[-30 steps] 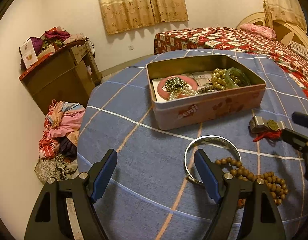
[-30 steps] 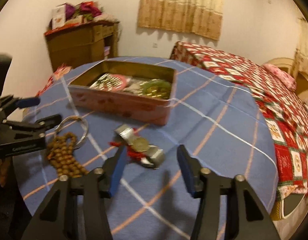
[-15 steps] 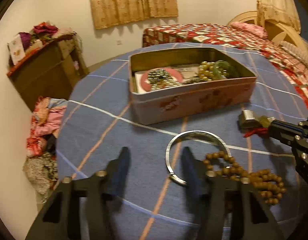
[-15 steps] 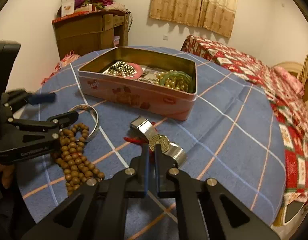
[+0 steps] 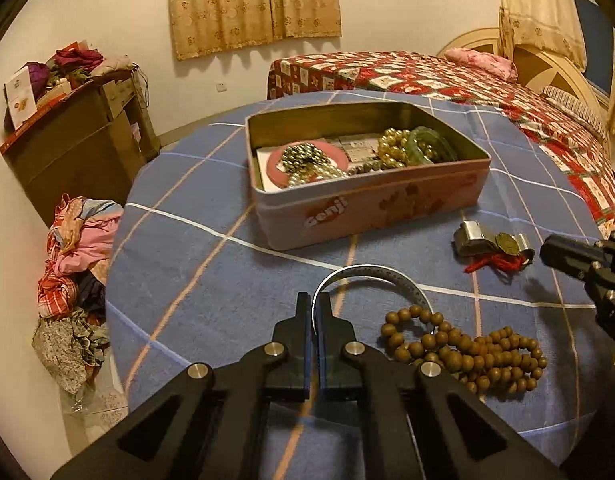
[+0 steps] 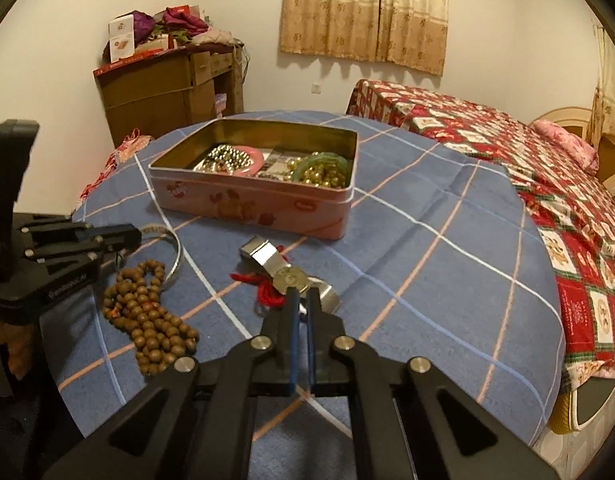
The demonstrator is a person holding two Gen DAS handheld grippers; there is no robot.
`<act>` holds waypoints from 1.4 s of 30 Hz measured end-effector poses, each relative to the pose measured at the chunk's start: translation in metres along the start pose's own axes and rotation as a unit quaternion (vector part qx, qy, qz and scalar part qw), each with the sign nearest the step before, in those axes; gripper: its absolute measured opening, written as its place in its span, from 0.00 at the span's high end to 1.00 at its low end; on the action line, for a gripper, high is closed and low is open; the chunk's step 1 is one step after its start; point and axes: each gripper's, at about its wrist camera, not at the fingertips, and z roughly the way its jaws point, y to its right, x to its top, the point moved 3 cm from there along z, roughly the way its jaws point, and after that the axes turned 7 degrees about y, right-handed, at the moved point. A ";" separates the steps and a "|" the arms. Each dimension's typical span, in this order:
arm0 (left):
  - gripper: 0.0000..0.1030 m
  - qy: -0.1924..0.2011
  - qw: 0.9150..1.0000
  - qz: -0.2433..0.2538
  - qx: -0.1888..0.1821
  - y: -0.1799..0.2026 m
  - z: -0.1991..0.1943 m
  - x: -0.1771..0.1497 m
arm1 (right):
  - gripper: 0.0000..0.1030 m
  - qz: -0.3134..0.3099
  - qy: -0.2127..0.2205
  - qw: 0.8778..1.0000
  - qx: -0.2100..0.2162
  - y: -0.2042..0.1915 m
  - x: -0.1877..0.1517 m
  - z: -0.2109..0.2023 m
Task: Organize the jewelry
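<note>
A round table [image 5: 211, 276] with a blue checked cloth is carrying everything, and a pink tin [image 5: 371, 208] is standing open near its middle. Inside the tin a pink ring with silvery beads [image 5: 307, 158] is lying at one end, and gold beads with a green bangle [image 5: 417, 146] are lying at the other end.

In front of the tin, toward the cameras, a heap of brown wooden beads [image 5: 467, 348] is lying on the cloth. Just beside the beads, between them and the tin, a silver bangle [image 5: 377, 274] is lying. The left gripper [image 5: 316, 312] is pressing its two fingers together on the near rim of this bangle, so it is pinching it.

Also in front of the tin, well apart from the bangle, a metal clip with a coin charm and red cord [image 6: 291, 276] is resting on the cloth. The right gripper [image 6: 302, 300] is closing its fingers onto the near end of this piece, and only a thin gap is showing between them.
</note>
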 end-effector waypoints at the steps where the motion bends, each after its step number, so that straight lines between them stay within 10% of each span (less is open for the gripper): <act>1: 0.99 0.002 1.000 0.000 0.003 -0.002 -0.001 0.000 | 0.93 -0.002 -0.001 1.000 -0.002 -0.001 0.001 0.002; 4: 0.99 0.008 1.000 -0.004 0.013 -0.010 -0.004 0.002 | 0.63 -0.003 0.005 1.000 -0.017 0.005 0.003 0.003; 27: 0.99 -0.003 1.000 -0.014 0.017 -0.020 0.005 -0.002 | 0.66 -0.056 -0.068 0.995 0.050 0.020 0.001 0.036; 42: 0.99 -0.001 0.999 -0.030 0.026 -0.036 0.007 -0.001 | 0.63 0.120 -0.064 0.991 0.002 0.054 0.008 0.036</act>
